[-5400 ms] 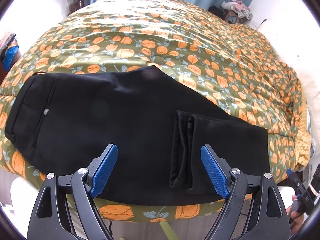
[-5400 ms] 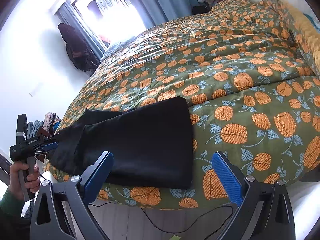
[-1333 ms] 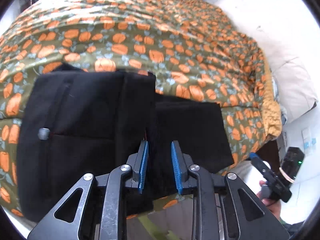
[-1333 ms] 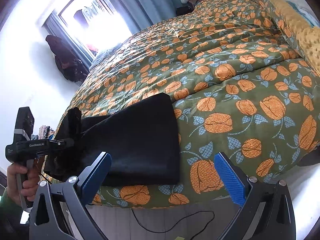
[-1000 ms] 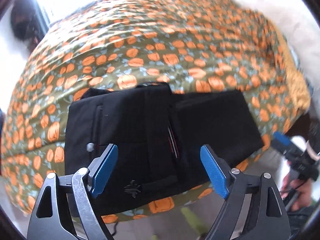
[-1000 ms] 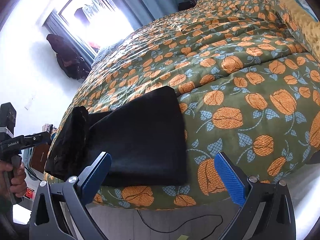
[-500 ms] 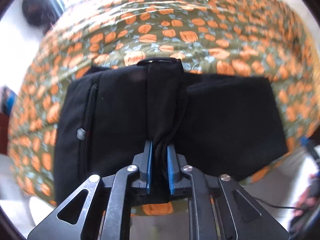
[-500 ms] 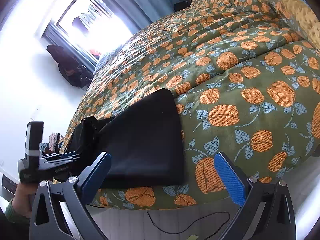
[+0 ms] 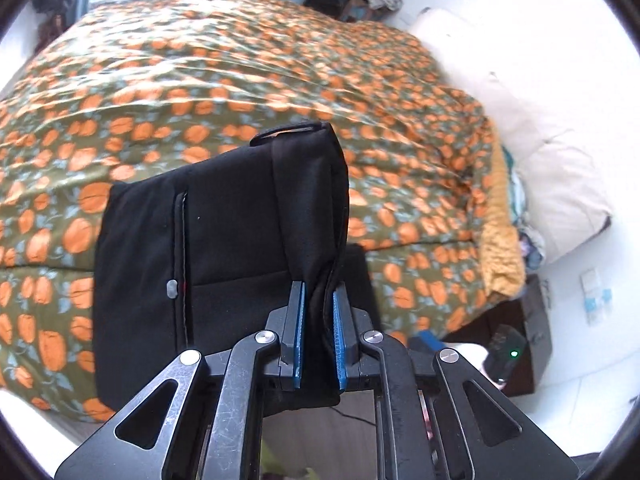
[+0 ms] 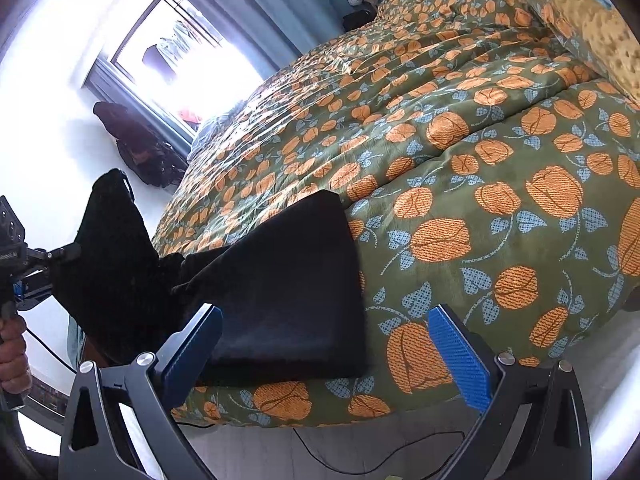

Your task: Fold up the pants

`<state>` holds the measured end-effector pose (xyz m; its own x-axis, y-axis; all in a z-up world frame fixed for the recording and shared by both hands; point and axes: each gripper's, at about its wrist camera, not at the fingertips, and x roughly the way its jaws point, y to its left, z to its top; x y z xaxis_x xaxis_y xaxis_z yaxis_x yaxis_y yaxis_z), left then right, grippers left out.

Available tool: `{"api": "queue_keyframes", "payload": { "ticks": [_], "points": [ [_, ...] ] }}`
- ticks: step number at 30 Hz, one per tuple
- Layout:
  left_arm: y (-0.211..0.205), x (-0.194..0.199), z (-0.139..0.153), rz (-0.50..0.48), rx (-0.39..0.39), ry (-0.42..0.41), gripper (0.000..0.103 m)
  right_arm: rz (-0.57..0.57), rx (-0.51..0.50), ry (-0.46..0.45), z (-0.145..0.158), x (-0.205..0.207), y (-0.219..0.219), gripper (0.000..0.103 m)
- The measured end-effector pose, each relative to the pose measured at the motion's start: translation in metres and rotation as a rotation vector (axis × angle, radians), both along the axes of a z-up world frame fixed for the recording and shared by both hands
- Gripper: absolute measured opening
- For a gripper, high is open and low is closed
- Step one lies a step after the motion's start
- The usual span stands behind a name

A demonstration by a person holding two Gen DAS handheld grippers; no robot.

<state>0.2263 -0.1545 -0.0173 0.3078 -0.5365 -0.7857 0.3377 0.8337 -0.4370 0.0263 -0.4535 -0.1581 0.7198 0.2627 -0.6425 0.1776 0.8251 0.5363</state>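
Black pants [image 9: 224, 240] lie at the near edge of the bed. My left gripper [image 9: 317, 300] is shut on the waistband end and holds it lifted and tilted up off the bed; a back pocket with a grey button [image 9: 172, 287] faces me. In the right wrist view the folded leg part of the pants [image 10: 288, 292] lies flat on the bed, and the lifted waist part [image 10: 116, 248] hangs at the far left from the left gripper [image 10: 28, 268]. My right gripper [image 10: 324, 344] is open and empty, just in front of the bed edge near the folded legs.
The bed has a green quilt with orange flowers [image 10: 500, 160]. A white pillow [image 9: 540, 168] lies at the right in the left wrist view. A window with blue curtains [image 10: 192, 52] is behind the bed. A cable [image 10: 360, 460] lies on the floor.
My left gripper opened briefly, then shut on the waistband end and has lifted it up off the bed. The right gripper has stayed open and nearly still.
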Motion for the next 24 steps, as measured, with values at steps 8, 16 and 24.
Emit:
{"api": "queue_keyframes", "payload": {
  "ticks": [8, 16, 24],
  "points": [
    [-0.061, 0.005, -0.040, -0.062, -0.013, 0.087, 0.010, -0.075, 0.012, -0.026, 0.005, -0.009, -0.017, 0.102],
    [-0.094, 0.007, -0.058, -0.096, -0.007, 0.100, 0.010, -0.102, 0.029, -0.012, 0.001, -0.009, -0.024, 0.102],
    [-0.128, 0.005, -0.103, -0.153, 0.016, 0.102, 0.016, -0.141, 0.037, -0.003, -0.004, -0.011, -0.032, 0.102]
  ]
}}
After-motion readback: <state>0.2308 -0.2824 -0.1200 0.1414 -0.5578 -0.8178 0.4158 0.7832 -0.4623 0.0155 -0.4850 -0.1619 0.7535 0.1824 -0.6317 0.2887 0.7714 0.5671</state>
